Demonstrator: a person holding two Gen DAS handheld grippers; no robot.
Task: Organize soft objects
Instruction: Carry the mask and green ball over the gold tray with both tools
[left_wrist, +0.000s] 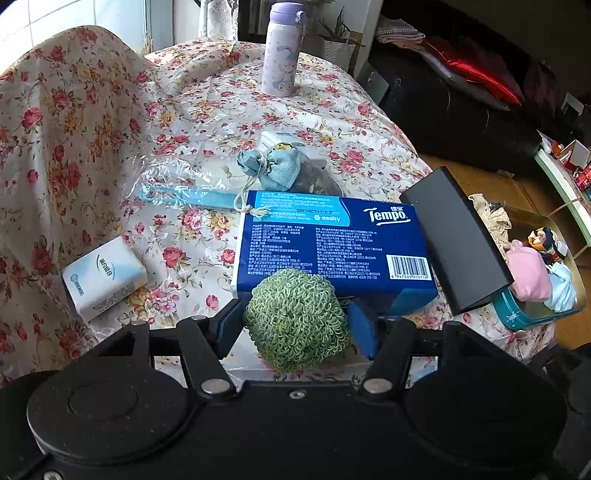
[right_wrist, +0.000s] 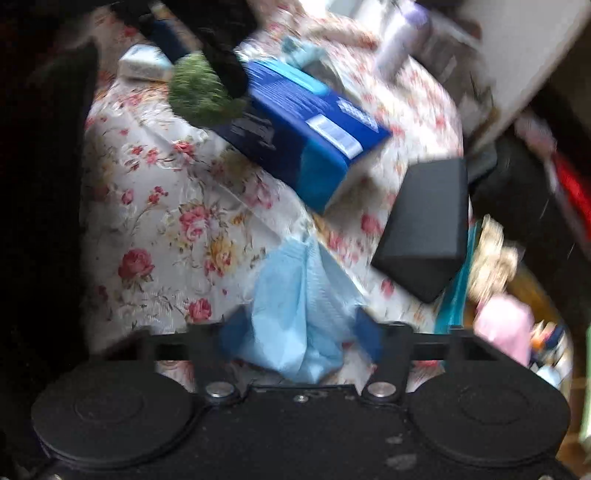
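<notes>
Tongs both pinch loads, left tongs (left_wrist: 295, 325) a green scrubber (left_wrist: 295, 317), right tongs (right_wrist: 301, 332) a blue cloth (right_wrist: 299, 310) (blurred), so keep both squeezed until over the right-hand tin (left_wrist: 517, 317) off the counter (left_wrist: 207, 110).

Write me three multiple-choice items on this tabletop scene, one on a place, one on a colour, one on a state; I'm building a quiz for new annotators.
1. Where does the purple water bottle stand?
A. at the table's far end
B. inside the tin
C. on the tissue pack

2. What colour is the scrubber ball?
A. pink
B. green
C. black

3. What does the right gripper have between its fingers?
A. nothing
B. the black box
C. a light blue cloth

Answers:
1. A: it stands upright on the floral tablecloth, beyond the Tempo tissue pack.
2. B: its loops are green, clamped in the left gripper.
3. C: the light blue cloth bunches between the blue pads.
</notes>
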